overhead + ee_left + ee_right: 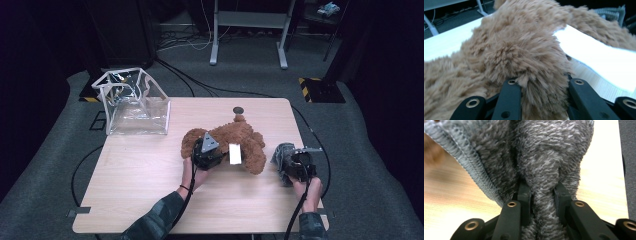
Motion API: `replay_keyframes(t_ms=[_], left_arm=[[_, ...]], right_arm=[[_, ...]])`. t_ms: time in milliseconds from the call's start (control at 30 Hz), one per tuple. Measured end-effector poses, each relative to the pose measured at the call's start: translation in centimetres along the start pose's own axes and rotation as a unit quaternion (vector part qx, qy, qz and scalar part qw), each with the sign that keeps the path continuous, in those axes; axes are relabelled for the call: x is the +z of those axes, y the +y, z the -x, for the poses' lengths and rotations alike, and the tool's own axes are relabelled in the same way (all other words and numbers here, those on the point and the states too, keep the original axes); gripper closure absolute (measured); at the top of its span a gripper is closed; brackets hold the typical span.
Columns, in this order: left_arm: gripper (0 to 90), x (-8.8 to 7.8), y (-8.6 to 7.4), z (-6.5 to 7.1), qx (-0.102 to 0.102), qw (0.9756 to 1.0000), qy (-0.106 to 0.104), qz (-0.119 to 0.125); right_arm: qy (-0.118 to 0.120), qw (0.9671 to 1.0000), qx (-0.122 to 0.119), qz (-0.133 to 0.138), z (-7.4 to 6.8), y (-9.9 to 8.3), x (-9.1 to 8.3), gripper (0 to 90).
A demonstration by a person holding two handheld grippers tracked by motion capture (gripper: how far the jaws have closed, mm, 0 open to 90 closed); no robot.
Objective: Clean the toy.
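On the table [150, 180], near its middle: a brown plush toy [240, 139] lies on the pale wood, a white tag [234, 153] hanging from its near side
Left gripper [206, 150]: pressed into the toy's left part, jaws clamped on a thick tuft of brown fur; the left gripper view shows the fur [524, 60] bulging between the two black jaws
Right gripper [298, 161]: near the table's right edge, jaws squeezed on a fold of grey fleece cloth [283, 156]; the right gripper view shows the cloth [544, 170] pinched tight, its ribbed hem running off to the left
Toy and cloth: just beside each other, whether touching cannot be told
Far left corner: a clear plastic bag [134, 102] with white trim stands open
Far edge: a small dark disc [238, 110] sits beyond the toy
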State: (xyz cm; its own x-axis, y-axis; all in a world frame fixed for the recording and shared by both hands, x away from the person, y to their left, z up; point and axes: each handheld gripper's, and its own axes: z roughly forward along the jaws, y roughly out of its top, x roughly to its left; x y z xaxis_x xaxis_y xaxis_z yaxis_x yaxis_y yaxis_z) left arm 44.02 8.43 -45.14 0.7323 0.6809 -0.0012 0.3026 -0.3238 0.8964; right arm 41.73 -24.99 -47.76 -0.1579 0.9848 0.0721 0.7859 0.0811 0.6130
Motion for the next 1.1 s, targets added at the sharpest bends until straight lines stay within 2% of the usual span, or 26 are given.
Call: replay_keyframes(t_ms=[67, 233, 367, 433, 500, 567, 667, 767, 833, 933, 967, 1033, 1100], left_arm=[[73.5, -0.2, 0.5, -0.1, 0.002, 1.0, -0.004, 0.004], [73.6, -0.7, 1.7, 0.2, 0.017, 0.9997, -0.016, 0.005], [73.6, -1.3, 2.6, 0.5, 0.01, 0.9995, -0.029, 0.012], [73.6, -1.7, 3.1, 0.7, 0.014, 0.9995, -0.025, 0.015], [73.6, -2.2, 3.6, 0.7, 0.01, 0.9993, -0.031, 0.021], [73.6, -2.6, 4.0, 0.9, 0.003, 0.999, -0.035, 0.028], [73.6, -3.3, 4.5, 1.2, 0.01, 0.9986, -0.038, 0.034], [73.5, -3.5, 4.9, 1.3, 0.002, 0.9981, -0.05, 0.037], [73.3, -3.3, 4.8, 1.0, 0.0, 0.998, -0.056, 0.028], [72.5, -2.1, 4.2, -0.1, -0.015, 0.9979, -0.062, 0.009], [72.1, -1.6, 3.9, -0.6, -0.029, 0.9973, -0.067, 0.004], [71.8, -0.5, 3.6, -1.4, -0.024, 0.9978, -0.059, -0.02], [71.4, 0.5, 3.2, -2.3, -0.039, 0.9969, -0.06, -0.033]], right_arm=[[0.0, 1.0, 0.004, -0.002, -0.1, 0.0, -0.1, 72.7], [-0.001, 1.0, -0.008, 0.001, 0.0, 0.2, 0.0, 72.7], [-0.001, 1.0, -0.005, -0.001, -0.1, 0.3, -0.1, 72.6], [-0.002, 0.9999, -0.01, 0.001, -0.1, 0.4, -0.1, 72.5], [-0.002, 1.0, -0.004, -0.001, -0.2, 0.5, -0.2, 72.5], [-0.002, 0.9999, -0.01, 0.002, -0.1, 0.6, -0.3, 72.5], [-0.002, 1.0, -0.005, 0.001, -0.3, 0.7, -0.5, 72.4], [-0.002, 1.0, -0.007, 0.002, -0.5, 0.8, -0.5, 72.3], [-0.001, 0.9999, -0.012, 0.003, -0.5, 0.9, -0.3, 72.1], [-0.002, 0.9999, -0.015, -0.001, -0.5, 0.8, -0.1, 71.7], [0.0, 0.9999, -0.015, -0.003, -0.5, 0.7, 0.0, 71.7], [0.001, 0.9998, -0.017, -0.005, -0.5, 0.6, 0.1, 71.5], [0.003, 0.9999, -0.008, -0.01, -0.7, 0.6, 0.2, 71.4]])
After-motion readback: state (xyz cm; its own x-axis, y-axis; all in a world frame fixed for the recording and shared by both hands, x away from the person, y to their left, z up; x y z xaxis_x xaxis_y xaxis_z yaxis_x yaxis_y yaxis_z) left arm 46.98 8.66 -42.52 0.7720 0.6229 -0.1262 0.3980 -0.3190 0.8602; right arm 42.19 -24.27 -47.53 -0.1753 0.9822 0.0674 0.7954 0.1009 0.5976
